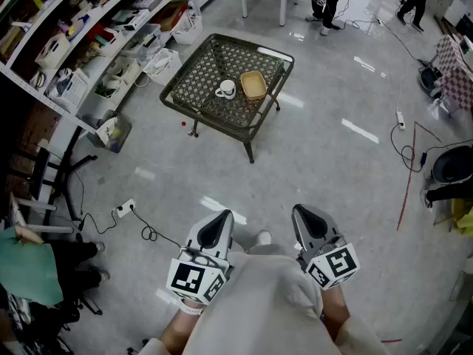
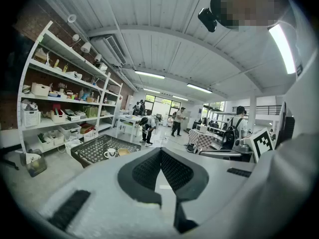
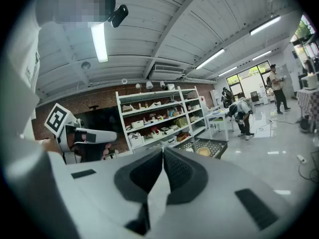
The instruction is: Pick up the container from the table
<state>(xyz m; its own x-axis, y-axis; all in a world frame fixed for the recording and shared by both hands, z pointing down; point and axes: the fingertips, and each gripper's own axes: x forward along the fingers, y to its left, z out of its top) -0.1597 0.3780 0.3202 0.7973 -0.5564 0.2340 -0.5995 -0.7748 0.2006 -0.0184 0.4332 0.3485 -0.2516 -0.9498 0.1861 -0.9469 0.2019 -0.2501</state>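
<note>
Sitting container: a shallow tan container (image 1: 253, 85) lay on the table, toward its far side and well apart from both grippers. The container (image 2: 122, 152) showed small and distant in the left gripper view, and the container (image 3: 204, 152) did too in the right gripper view.
Mug: a white mug (image 1: 226, 89) stood just beside the container, on its left in the head view.
Table: a low, dark metal table (image 1: 194, 98) with a lattice top stood on the grey floor (image 1: 332, 168), ahead of the person.
Left gripper: the left gripper (image 1: 225, 216) was held close to the person's body. In its own view the left gripper (image 2: 160, 151) had its jaws pressed together with nothing between them.
Right gripper: the right gripper (image 1: 298, 211) was held alongside the left one. In its own view the right gripper (image 3: 163, 151) was likewise closed and empty.
Shelves: white shelves (image 1: 89, 43) crowded with boxes ran along the left of the room, beside the table.
Power strip: a power strip (image 1: 126, 207) with a black cable lay on the floor between the table and the person.
</note>
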